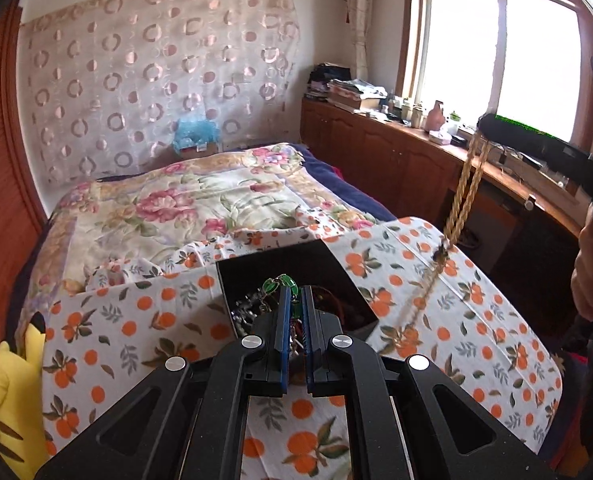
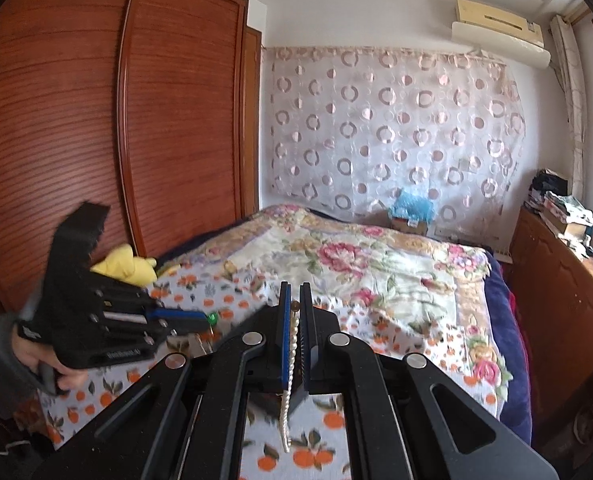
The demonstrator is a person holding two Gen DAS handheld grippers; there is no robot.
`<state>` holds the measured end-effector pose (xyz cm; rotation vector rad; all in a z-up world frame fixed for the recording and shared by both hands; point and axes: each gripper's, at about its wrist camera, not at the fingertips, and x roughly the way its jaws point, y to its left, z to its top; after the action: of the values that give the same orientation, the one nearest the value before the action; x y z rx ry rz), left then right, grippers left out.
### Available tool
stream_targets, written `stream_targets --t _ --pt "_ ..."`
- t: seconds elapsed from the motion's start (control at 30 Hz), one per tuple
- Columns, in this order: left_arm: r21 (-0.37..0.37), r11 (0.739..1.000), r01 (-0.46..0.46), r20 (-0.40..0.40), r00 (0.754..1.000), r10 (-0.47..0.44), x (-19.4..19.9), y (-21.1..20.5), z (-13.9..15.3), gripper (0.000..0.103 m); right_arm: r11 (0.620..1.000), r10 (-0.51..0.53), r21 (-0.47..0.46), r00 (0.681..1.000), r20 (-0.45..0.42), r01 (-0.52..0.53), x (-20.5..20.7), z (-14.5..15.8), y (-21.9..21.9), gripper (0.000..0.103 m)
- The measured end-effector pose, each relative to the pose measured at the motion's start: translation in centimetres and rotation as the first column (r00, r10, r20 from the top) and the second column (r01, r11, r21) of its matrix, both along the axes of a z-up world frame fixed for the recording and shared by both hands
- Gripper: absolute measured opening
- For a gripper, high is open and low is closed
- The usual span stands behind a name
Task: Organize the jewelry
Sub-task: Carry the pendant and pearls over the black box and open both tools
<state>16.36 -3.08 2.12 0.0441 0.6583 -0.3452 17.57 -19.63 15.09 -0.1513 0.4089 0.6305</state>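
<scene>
I am in a home bedroom: a bed [image 1: 200, 196] under a floral quilt, a wooden sliding wardrobe [image 2: 108, 132], a wall air conditioner [image 2: 500, 36], a curtain [image 1: 152, 80], and a cluttered window-side cabinet [image 1: 380, 144].

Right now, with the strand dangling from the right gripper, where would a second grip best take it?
I'd take the strand on its doubled stretch between the right gripper and the orange-print cloth. Come in from the side, jaws across it: both runs hang straight and close there, while the lower end trails on the cloth.
</scene>
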Motion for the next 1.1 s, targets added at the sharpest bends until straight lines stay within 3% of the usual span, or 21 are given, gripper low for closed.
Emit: stream_targets --t 0.23,0.47,0.67,0.9,1.1 --pt "-0.001 1.000 0.006 -0.030 1.000 -0.006 2.4 0.3 0.6 0.004 1.000 0.029 0.002 0.999 0.030 -0.030 2.4 3.8 1.5 0.005" --pt "0.007 0.999 0.031 -0.089 0.996 -0.031 4.5 -0.5 -0.8 0.004 0.999 0.050 -0.022 0.999 0.001 -0.050 4.9 4.3 2.6 0.005" --pt "0.030 0.999 0.030 -0.128 0.991 -0.026 5.3 -0.9 -2.6 0.004 0.996 0.065 -0.054 0.996 -0.053 -0.068 6.4 2.3 3.9 0.005" --pt "0.045 0.999 0.004 -0.145 0.989 0.003 5.5 -0.3 -3.7 0.005 0.995 0.059 -0.075 0.987 -0.152 -0.071 8.5 -2.2 5.0 0.005" --pt "0.062 0.998 -0.032 -0.137 0.990 0.040 4.7 0.4 -3.7 0.017 0.994 0.044 -0.087 0.978 -0.206 -0.063 8.9 -5.4 5.7 0.006"
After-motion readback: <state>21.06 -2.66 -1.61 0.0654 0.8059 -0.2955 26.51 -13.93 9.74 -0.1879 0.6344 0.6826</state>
